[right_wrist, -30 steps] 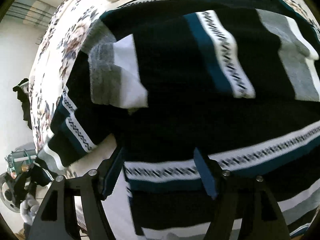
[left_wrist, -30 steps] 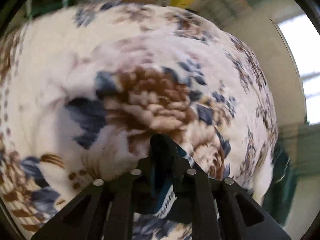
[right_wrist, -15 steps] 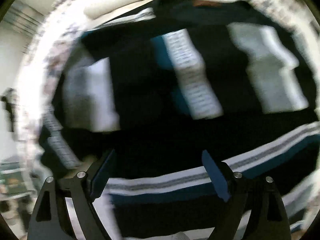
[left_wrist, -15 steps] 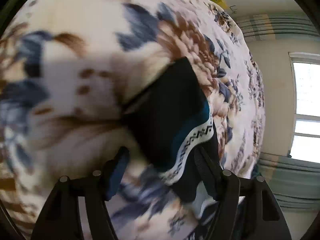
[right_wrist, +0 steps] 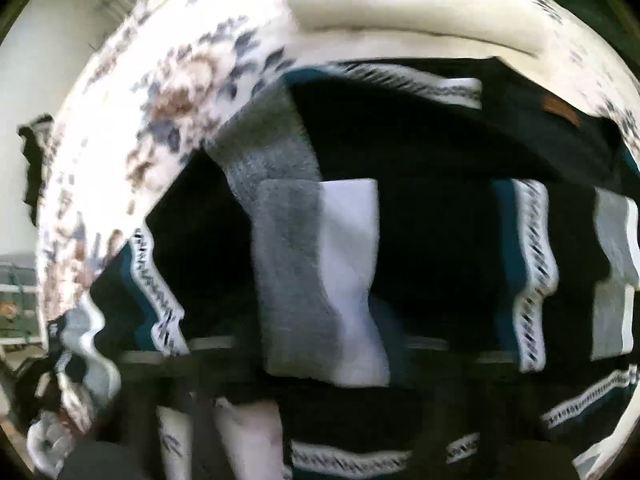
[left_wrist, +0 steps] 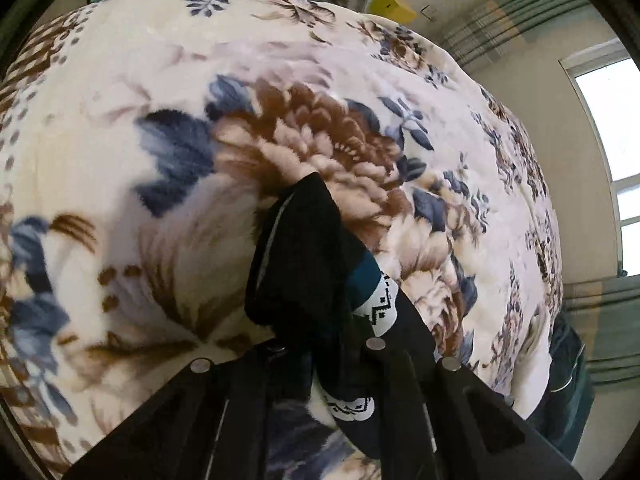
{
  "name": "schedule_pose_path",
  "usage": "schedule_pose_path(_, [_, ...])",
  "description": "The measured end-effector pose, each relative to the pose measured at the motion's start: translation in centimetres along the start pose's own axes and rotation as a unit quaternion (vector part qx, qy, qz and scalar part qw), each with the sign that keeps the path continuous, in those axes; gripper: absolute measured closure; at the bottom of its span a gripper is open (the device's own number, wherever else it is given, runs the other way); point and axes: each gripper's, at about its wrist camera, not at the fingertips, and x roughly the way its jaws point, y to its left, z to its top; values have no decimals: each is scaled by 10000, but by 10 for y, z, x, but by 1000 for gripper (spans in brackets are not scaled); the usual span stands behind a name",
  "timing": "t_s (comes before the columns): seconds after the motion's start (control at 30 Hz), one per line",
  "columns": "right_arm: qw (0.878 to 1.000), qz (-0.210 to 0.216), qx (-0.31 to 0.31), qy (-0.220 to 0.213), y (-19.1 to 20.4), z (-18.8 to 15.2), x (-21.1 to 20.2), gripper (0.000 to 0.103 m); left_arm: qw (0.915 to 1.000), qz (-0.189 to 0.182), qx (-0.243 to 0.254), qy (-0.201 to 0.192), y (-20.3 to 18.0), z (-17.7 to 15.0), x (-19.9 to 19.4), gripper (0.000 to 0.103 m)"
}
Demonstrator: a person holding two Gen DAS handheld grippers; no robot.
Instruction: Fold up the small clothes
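Floral fleece blanket [left_wrist: 200,92] covers the whole working surface; a wall and a bright window [left_wrist: 608,128] lie beyond its right edge in the left wrist view. Spread on it is the task garment, a black sweater [right_wrist: 432,216] with grey, white and teal patterned bands, filling most of the right wrist view, which is blurred.

Left gripper [left_wrist: 320,344]: jaws have just been closing and now stand clenched on a black corner of the sweater, its teal-and-white band [left_wrist: 376,300] bunched between the fingers.

Right gripper [right_wrist: 304,364]: jaws have just been closing. Its fingers are smeared by blur low in the frame with sweater fabric across them; whether the pads truly bite the cloth cannot be told.

Risks, as judged:
- Unconfirmed right-hand hold; the hem could drop on lifting, leaving a skewed fold.
- Left grasp is a bunched pinch near the corner; it may catch blanket pile or slide off.
- Folded-over sleeve [right_wrist: 316,272] lies loose and may shift.

Clearance: open blanket lies ahead of the left gripper and above the sweater's far edge, ample for carrying a fold over. Blanket edges curve away on both sides.
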Motion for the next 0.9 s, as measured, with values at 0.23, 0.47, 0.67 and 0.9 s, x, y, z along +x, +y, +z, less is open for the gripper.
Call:
schedule_pose_path(0.23, [9966,327,-750,-120,50,12,-7,102,9999,-4,123,45,1,1,0,96])
schedule_pose_path(0.47, [9965,829,56,-7,-7,-7,-32,46,9948,-8,961,-326,-48,-4,-35,97])
schedule_pose_path(0.67, [9935,338,1088,-32,-123,-44,-67,23,9684,-88,2394,-689,-152,-37,-77,98])
schedule_pose_path(0.9, [9775,170,2104,-51,-259,-70,-86,19,9085,-635,4112,-390,-298,-157,-81,98])
